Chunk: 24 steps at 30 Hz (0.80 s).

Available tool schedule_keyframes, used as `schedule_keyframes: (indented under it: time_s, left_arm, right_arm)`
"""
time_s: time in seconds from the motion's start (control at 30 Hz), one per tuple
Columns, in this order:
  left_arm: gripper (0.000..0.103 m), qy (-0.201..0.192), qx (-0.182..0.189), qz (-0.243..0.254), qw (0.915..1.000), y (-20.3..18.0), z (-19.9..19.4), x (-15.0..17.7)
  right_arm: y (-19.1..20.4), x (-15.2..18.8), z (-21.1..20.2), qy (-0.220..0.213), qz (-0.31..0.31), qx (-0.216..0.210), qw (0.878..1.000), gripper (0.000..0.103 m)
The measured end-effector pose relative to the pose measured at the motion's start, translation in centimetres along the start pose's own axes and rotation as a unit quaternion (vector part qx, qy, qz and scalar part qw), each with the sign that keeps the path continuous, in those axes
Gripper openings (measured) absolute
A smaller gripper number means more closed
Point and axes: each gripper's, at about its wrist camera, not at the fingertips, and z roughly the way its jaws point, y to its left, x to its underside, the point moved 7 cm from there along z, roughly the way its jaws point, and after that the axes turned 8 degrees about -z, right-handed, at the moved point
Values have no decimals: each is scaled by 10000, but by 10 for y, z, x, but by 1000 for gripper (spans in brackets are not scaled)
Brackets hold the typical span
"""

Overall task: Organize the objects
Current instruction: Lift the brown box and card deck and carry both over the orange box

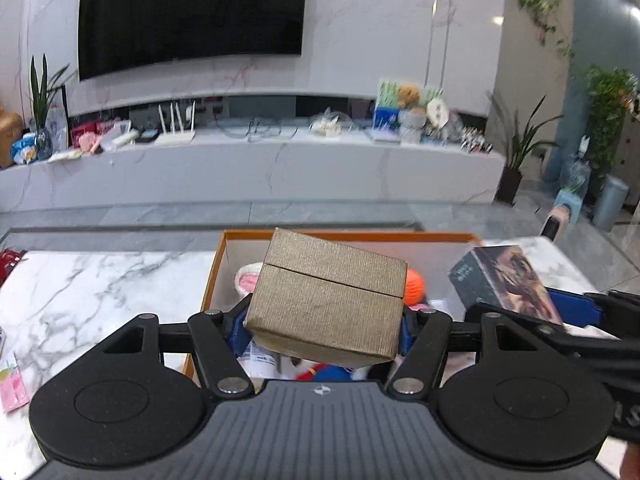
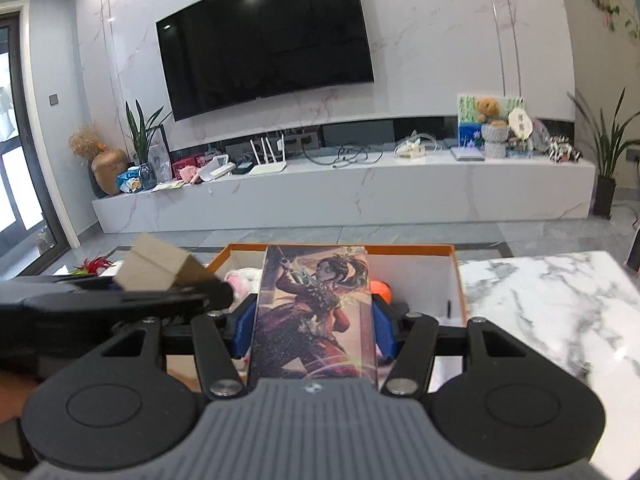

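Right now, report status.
Left tool clamps tan box. Right tool clamps illustrated box. Both above orange bin. Path clear.

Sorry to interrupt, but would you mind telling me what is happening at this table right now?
A person is tidying up with a handheld claw in each hand. The left claw is clamped on a tan ribbed cardboard box, and the right claw grips a slim box printed with a costumed figure. Both are held above an open orange-rimmed storage box on the marble table. That box already holds an orange ball, something pink and other small items.
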Motion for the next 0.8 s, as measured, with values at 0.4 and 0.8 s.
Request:
schedule_keyframes:
  time_s: [0.4, 0.8]
  left_arm:
    - [75, 719, -404, 109, 9965, 24, 48, 35]
    - [75, 999, -684, 519, 9913, 18, 38, 55]
  right_arm:
    - [5, 31, 60, 413, -213, -36, 9989, 60]
    - [5, 54, 66, 752, -597, 342, 9948, 60]
